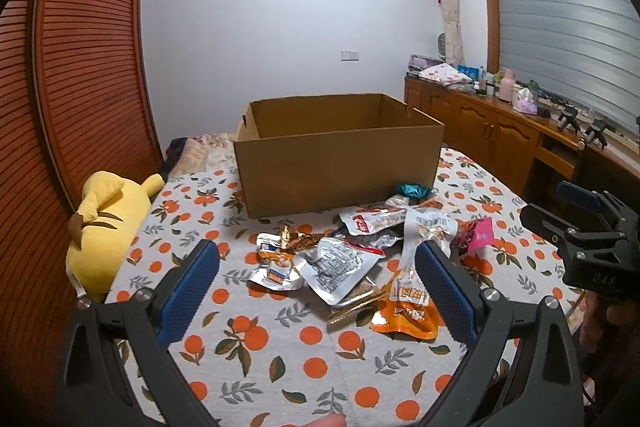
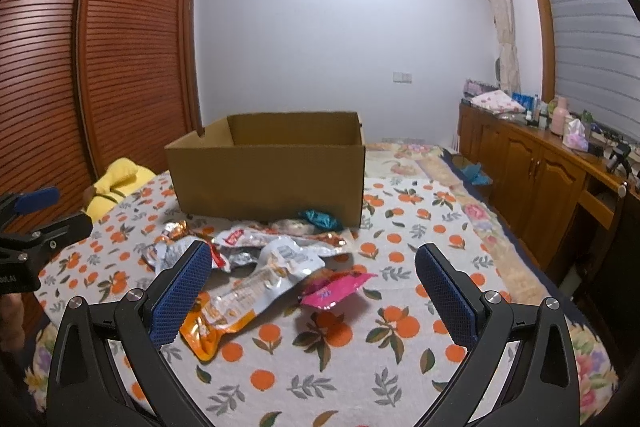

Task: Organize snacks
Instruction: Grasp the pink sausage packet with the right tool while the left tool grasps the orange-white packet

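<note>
A heap of snack packets (image 1: 352, 251) (image 2: 264, 259) lies on the orange-print bedcover, in front of an open cardboard box (image 1: 340, 163) (image 2: 268, 171). The heap holds silver pouches, an orange pouch (image 1: 408, 307) (image 2: 208, 327), a pink packet (image 1: 482, 233) (image 2: 336, 289) and a teal wrapper (image 1: 414, 190) (image 2: 320, 219) against the box. My left gripper (image 1: 318, 279) hovers open just short of the heap, nothing between its blue pads. My right gripper (image 2: 314, 283) is open too, low over the pink packet. Each gripper's body shows at the edge of the other's view.
A yellow plush toy (image 1: 104, 227) (image 2: 116, 183) lies at the bed's left edge beside a slatted wooden wardrobe (image 1: 80, 67). A wooden cabinet (image 1: 500, 131) (image 2: 532, 171) with bottles and clutter runs along the right under the window. Bare bedcover (image 2: 400, 307) spreads right of the heap.
</note>
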{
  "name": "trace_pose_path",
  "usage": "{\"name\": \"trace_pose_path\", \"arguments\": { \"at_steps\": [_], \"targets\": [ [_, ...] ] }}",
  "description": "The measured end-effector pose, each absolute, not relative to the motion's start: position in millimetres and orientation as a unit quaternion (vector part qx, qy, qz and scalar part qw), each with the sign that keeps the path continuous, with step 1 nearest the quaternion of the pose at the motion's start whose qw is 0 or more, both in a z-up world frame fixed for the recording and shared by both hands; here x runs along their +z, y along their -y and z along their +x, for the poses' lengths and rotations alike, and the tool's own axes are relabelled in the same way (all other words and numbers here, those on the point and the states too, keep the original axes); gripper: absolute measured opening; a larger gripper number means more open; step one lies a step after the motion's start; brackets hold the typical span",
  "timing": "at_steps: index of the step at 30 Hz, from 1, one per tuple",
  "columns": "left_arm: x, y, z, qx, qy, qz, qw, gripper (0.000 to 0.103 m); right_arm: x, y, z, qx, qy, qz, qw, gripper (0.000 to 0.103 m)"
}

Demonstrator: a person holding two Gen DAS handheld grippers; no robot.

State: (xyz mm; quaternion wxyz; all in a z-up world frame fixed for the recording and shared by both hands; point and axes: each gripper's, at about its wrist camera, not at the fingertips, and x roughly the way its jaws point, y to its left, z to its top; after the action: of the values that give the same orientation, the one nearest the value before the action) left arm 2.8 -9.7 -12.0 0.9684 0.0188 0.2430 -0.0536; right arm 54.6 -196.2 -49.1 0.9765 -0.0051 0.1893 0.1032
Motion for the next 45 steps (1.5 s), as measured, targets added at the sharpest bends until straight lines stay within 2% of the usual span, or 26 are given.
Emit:
{"name": "trace_pose_path", "arguments": {
  "at_steps": [12, 19, 26, 29, 31, 33, 38, 45],
  "targets": [
    [-33.3, 27.1, 23.4, -0.111, -0.283, 0.029, 0.952, 0.097, -66.6, 224.1, 67.3, 0.096, -0.214, -0.011, 0.972, 0.103],
    [-45.3, 46.2, 45.0, -0.152, -0.313, 0.035, 0.937, 0.095, -74.6, 238.8, 88.2, 0.123, -0.251, -0.016, 0.960, 0.094],
    [-63.8, 68.0, 70.4, -0.198, -0.353, 0.042, 0.913, 0.087, -83.8, 239.0, 107.5, 0.163, -0.287, -0.045, 0.943, 0.088],
    [-70.3, 78.2, 80.9, -0.210, -0.367, 0.048, 0.905, 0.078, -85.5, 237.6, 116.6, 0.179, -0.299, -0.054, 0.936, 0.086],
    [-74.1, 83.2, 87.5, -0.220, -0.376, 0.049, 0.899, 0.076, -85.9, 234.1, 124.3, 0.192, -0.308, -0.065, 0.930, 0.083],
    [-78.0, 88.4, 94.2, -0.227, -0.384, 0.052, 0.893, 0.068, -85.4, 228.8, 131.8, 0.201, -0.316, -0.081, 0.924, 0.081],
    [-83.2, 95.6, 105.1, -0.250, -0.403, 0.055, 0.879, 0.067, -81.9, 222.8, 151.3, 0.221, -0.332, -0.105, 0.911, 0.077],
    [-95.9, 101.1, 120.9, -0.257, -0.430, 0.064, 0.863, 0.067, -83.1, 223.2, 170.5, 0.238, -0.355, -0.121, 0.896, 0.076]
  ]
}}
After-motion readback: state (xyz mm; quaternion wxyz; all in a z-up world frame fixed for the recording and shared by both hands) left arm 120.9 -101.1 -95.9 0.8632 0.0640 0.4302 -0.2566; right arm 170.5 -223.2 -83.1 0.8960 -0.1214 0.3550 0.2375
